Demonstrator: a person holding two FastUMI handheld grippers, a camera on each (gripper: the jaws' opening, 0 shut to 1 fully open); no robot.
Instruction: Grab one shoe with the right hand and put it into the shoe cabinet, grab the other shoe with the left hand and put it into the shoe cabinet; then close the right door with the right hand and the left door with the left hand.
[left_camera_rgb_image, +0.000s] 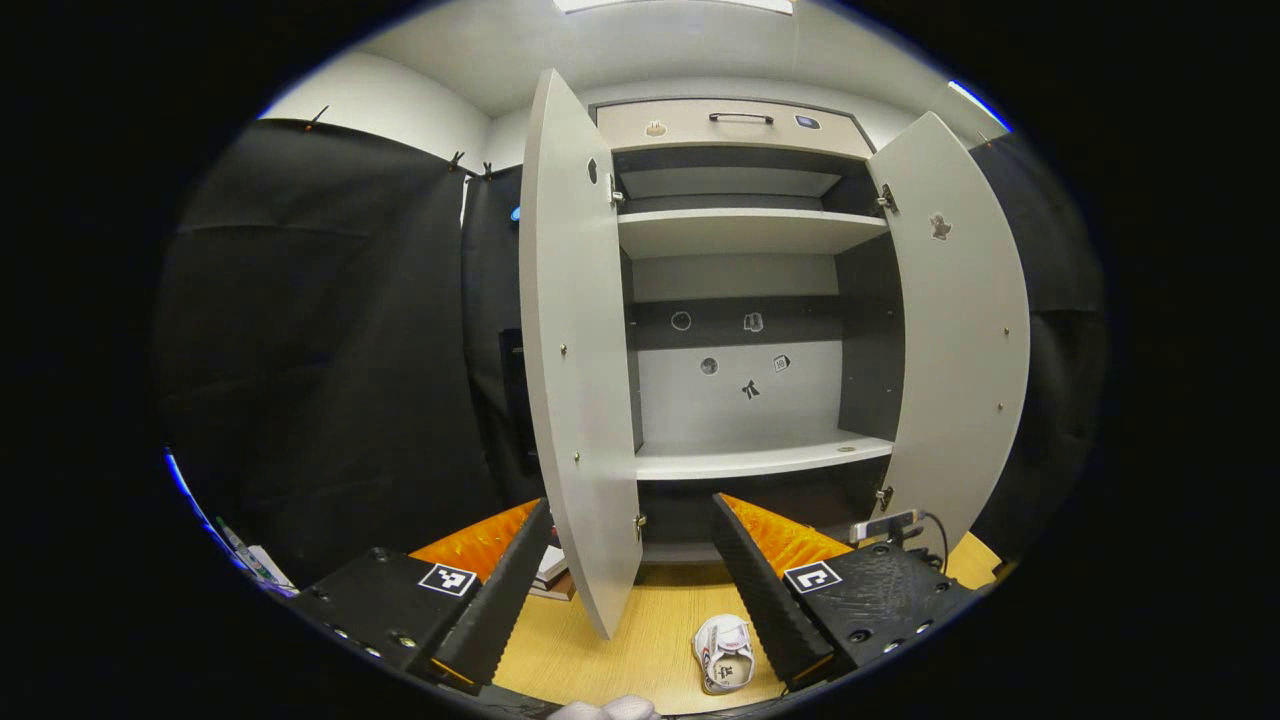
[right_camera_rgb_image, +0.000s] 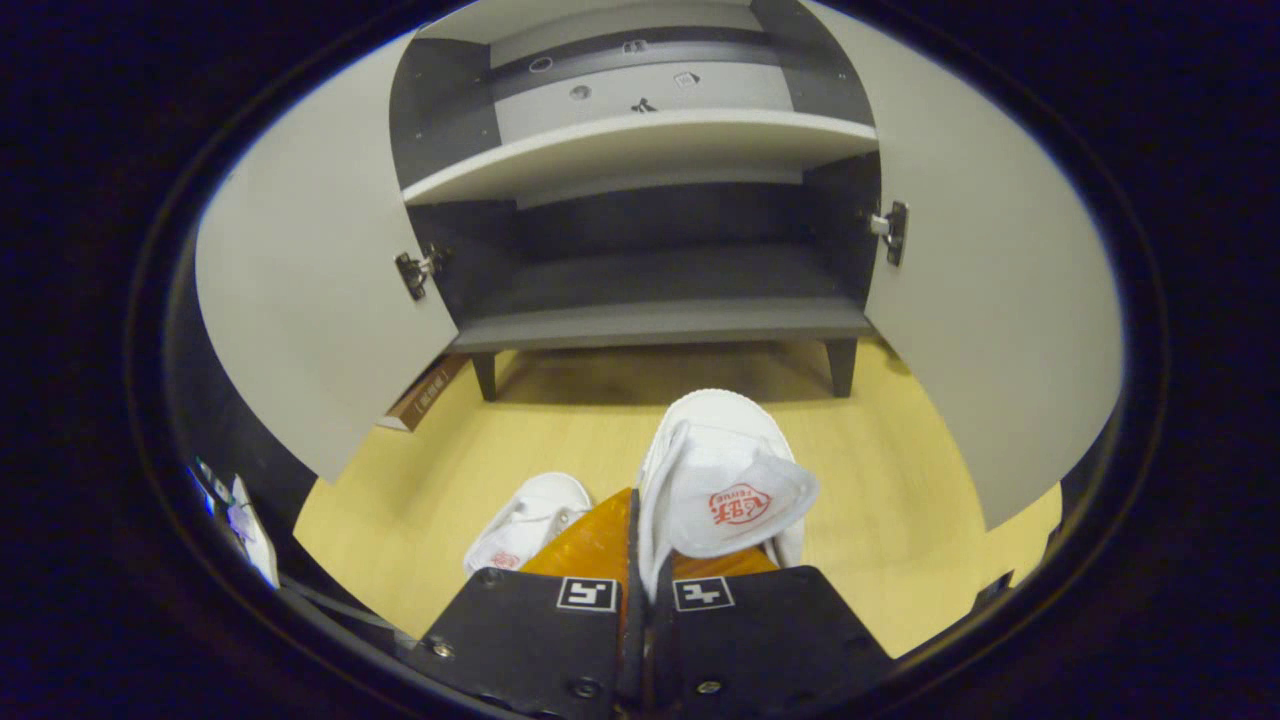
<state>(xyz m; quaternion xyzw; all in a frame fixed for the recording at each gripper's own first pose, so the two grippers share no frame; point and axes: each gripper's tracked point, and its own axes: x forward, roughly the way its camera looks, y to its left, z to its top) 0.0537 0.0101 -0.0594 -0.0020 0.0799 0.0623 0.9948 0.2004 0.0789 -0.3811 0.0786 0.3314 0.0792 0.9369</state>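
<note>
Left gripper view looks into the cabinet (left_camera_rgb_image: 745, 300) straight ahead of the left gripper (left_camera_rgb_image: 630, 590), both doors swung wide. Its left door (left_camera_rgb_image: 575, 400) stands edge-on just ahead, reaching down between the two fingers; the right door (left_camera_rgb_image: 960, 370) hangs open beyond the right finger. Inside, an upper shelf (left_camera_rgb_image: 740, 232) and a lower shelf (left_camera_rgb_image: 760, 460) are bare. The floor (left_camera_rgb_image: 640, 640) is pale wood. This gripper is open, its fingers (left_camera_rgb_image: 505, 590) spread wide with nothing between them. One white shoe (left_camera_rgb_image: 724, 652) lies on the floor low between the fingers, close by the inner edge of the right one. A cable plug (left_camera_rgb_image: 885, 523) sits above the right finger's block.

In the right gripper view, the cabinet's bottom compartment (right_camera_rgb_image: 660, 290) lies ahead and above the right gripper (right_camera_rgb_image: 640, 560), the doors flanking it on either side. The gripper is closed on a white shoe (right_camera_rgb_image: 725, 480), pinching its side wall, with the toe pointing away toward the cabinet and the tongue folded up. That shoe is held clear of the floor, short of the cabinet. The other shoe rests on the floor just left of the fingers (right_camera_rgb_image: 590, 540), partly hidden behind them.
</note>
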